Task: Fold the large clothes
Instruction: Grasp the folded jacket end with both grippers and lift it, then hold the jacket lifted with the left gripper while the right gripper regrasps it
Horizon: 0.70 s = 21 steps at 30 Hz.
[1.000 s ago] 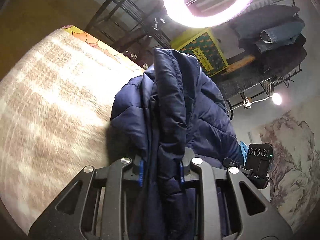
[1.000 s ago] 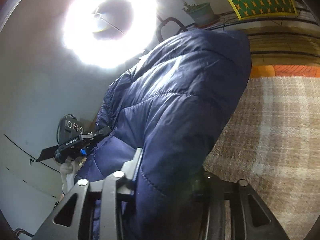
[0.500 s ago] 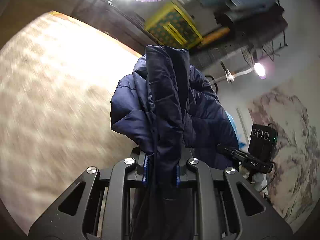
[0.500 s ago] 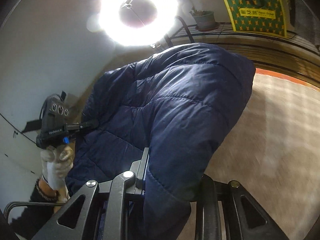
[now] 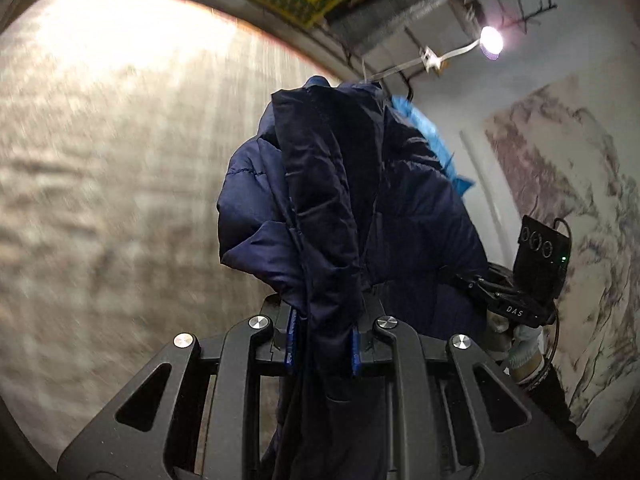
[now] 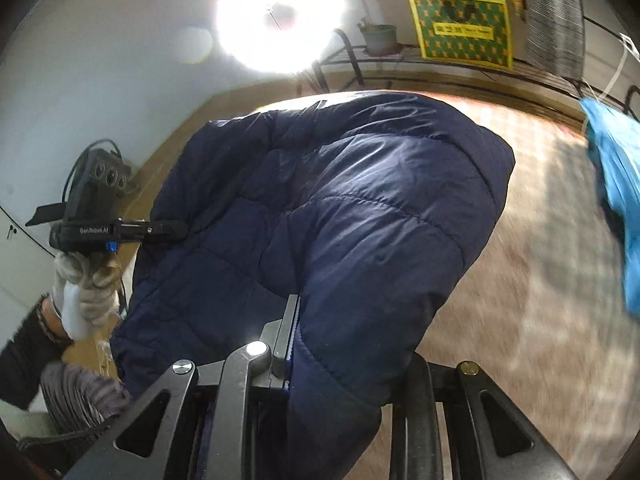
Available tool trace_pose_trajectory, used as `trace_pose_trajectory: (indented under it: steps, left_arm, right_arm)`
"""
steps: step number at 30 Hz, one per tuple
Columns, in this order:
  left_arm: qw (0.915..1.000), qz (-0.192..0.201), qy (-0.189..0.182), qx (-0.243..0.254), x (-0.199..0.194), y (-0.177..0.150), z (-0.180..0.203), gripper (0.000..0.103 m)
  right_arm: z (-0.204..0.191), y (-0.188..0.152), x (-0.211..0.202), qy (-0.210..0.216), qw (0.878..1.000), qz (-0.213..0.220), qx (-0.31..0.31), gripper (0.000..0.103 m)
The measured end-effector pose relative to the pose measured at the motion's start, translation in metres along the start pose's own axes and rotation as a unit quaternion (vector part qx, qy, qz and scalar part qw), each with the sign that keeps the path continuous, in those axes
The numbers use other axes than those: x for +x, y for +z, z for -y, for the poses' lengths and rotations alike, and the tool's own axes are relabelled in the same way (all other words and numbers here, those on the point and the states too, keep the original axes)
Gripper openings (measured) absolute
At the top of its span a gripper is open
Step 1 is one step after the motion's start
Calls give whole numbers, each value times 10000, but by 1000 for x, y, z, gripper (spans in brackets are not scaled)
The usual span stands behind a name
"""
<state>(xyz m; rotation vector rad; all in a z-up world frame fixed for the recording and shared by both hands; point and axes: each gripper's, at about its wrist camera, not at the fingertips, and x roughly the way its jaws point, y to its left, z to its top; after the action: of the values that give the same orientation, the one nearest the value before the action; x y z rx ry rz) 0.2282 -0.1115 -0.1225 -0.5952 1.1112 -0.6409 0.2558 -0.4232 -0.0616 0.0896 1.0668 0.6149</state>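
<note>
One navy quilted puffer jacket (image 5: 352,208) hung bunched in the air between two handheld grippers, lifted clear above a beige plaid blanket-covered surface (image 5: 120,160), likely so it could be carried over and spread flat for folding. The left gripper (image 5: 322,344) had its fingers closed on a thick fold of the jacket's edge, the fabric squeezed between two blue pads and trailing down past them. The right gripper (image 6: 348,344) pinched another padded edge of the same jacket; its fingers had just been closing, with the jacket between them, and the cloth hid the far finger. Holding two separate edges seemed meant to keep the bulky garment from collapsing into one lump. Each wrist view showed the other gripper off to the side, held by a gloved hand (image 6: 86,292). One bright blue cloth (image 6: 616,208) lay blurred at the right edge. One ring light (image 6: 280,16) and one small lamp (image 5: 491,40) glowed behind
</note>
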Motion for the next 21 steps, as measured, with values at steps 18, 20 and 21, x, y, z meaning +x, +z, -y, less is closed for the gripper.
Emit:
trace_pose_trajectory:
  steps: [18, 20, 21]
  left_arm:
    - [9992, -24, 253, -308, 29, -16, -21, 20]
    - [9991, -19, 251, -335, 30, -15, -24, 20]
    - [9991, -22, 251, -347, 33, -14, -22, 20]
  right_arm:
    - [7, -46, -44, -1662, 9742, 1518, -162, 45]
    - [13, -26, -31, -1379, 9791, 1489, -113, 43]
    - [20, -14, -21, -1286, 9814, 1421, -79, 42]
